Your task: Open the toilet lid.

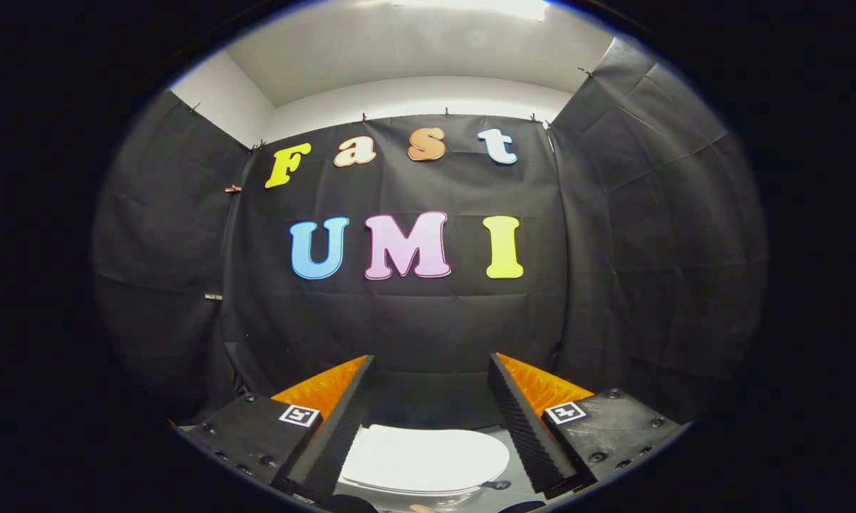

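A white toilet lid [424,459] lies flat and closed, low down between my two fingers and below them. My gripper [431,370] is held well above the lid, pointing level toward the back wall, open with a wide gap and nothing between its fingers. One finger [342,420] stands left of the lid and the other finger [520,420] stands right of it. A small dark part [497,485] sits at the lid's right rim. The bowl under the lid is hidden.
Black cloth walls [413,320] close the booth at the back and on both sides. A white ceiling [428,57] shows above them. A bit of a hand [422,508] shows just in front of the lid.
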`<action>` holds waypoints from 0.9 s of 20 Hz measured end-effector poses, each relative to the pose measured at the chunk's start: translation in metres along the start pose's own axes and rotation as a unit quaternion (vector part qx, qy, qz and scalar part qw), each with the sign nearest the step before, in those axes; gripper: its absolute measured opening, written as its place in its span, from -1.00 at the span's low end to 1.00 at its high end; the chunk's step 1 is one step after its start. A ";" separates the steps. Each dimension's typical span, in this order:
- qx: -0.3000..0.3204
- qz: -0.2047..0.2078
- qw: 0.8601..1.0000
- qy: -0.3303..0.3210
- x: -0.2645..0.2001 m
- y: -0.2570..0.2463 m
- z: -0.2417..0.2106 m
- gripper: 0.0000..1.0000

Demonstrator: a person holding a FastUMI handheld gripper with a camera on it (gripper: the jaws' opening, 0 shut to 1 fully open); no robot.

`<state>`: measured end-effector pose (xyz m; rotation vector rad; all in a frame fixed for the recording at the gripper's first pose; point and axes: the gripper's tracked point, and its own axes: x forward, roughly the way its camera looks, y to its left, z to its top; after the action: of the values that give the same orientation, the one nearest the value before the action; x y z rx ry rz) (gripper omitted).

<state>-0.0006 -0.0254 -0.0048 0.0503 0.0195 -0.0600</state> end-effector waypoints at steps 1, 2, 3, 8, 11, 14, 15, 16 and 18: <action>0.001 -0.001 1.000 0.002 0.002 -0.002 -0.002 0.98; 0.002 -0.001 1.000 0.005 0.002 -0.003 -0.005 0.98; 0.003 0.000 1.000 0.010 0.003 -0.004 -0.009 0.98; 0.017 -0.009 0.999 0.037 0.014 -0.016 -0.027 0.98; 0.033 -0.020 0.998 0.045 0.021 -0.028 -0.036 0.98; 0.051 -0.037 0.996 0.066 0.029 -0.046 -0.055 0.98; 0.059 -0.045 0.994 0.076 0.032 -0.055 -0.064 0.98; 0.072 -0.050 0.993 0.085 0.035 -0.062 -0.070 0.98; 0.104 -0.057 0.988 0.103 0.039 -0.075 -0.085 0.99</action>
<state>0.0318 -0.0979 -0.0942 0.2640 0.2224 -0.1712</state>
